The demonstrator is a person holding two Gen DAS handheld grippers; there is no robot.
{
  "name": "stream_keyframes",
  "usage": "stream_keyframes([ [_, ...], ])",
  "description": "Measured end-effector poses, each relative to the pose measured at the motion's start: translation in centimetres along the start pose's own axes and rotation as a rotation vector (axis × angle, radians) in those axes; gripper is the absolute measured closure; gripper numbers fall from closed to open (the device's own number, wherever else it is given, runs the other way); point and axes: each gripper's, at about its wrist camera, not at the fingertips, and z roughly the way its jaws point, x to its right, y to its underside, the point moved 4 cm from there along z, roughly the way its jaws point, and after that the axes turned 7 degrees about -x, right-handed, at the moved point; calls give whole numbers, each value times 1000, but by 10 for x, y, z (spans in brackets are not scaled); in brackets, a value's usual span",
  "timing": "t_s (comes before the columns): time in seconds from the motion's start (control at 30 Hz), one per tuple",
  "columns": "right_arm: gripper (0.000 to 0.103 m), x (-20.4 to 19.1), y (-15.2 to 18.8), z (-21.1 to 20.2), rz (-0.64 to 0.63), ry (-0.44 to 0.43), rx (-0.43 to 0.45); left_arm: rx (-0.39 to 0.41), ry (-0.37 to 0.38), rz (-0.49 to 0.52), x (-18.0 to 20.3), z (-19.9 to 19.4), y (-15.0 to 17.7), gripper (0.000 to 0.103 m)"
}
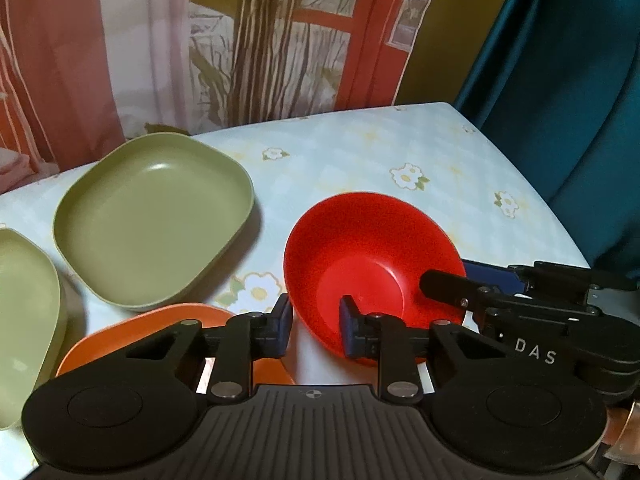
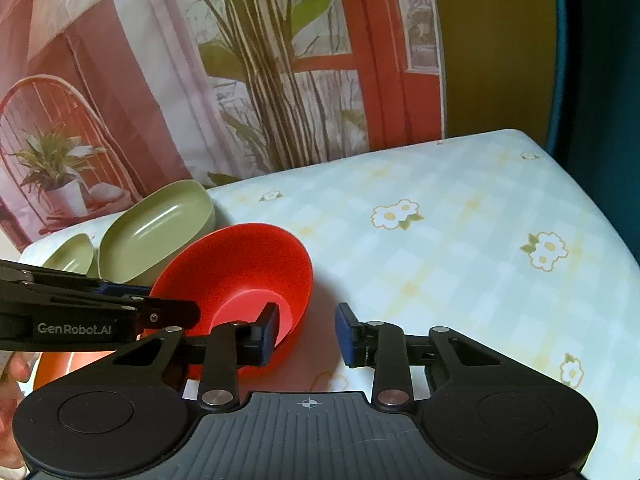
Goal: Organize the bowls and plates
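Note:
A red bowl (image 1: 372,264) (image 2: 244,276) rests on the flowered tablecloth. My left gripper (image 1: 316,330) is open and straddles the bowl's near-left rim, one finger inside (image 1: 352,330) and one outside. My right gripper (image 2: 306,334) is open and straddles the bowl's right rim, its left finger (image 2: 270,332) inside the bowl. Each gripper shows in the other's view: the right one (image 1: 460,286), the left one (image 2: 160,312). A green square plate (image 1: 154,216) (image 2: 160,232) and a second green dish (image 1: 24,312) (image 2: 70,256) lie to the left. An orange plate (image 1: 136,336) lies under my left gripper.
The table (image 2: 460,240) ends at the right against a dark teal drape (image 1: 568,100). A printed backdrop (image 2: 200,80) hangs behind the far edge. A hand (image 2: 16,372) shows at the lower left of the right wrist view.

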Motion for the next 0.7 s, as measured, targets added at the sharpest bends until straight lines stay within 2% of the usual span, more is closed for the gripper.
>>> stream_keyframes([
  [0.3, 76, -2, 2, -5, 2, -3, 4, 11, 13, -62, -12, -5, -1, 76],
  [0.7, 76, -1, 2, -1, 10, -3, 8, 14, 32, -89, -15, 8, -5, 76],
])
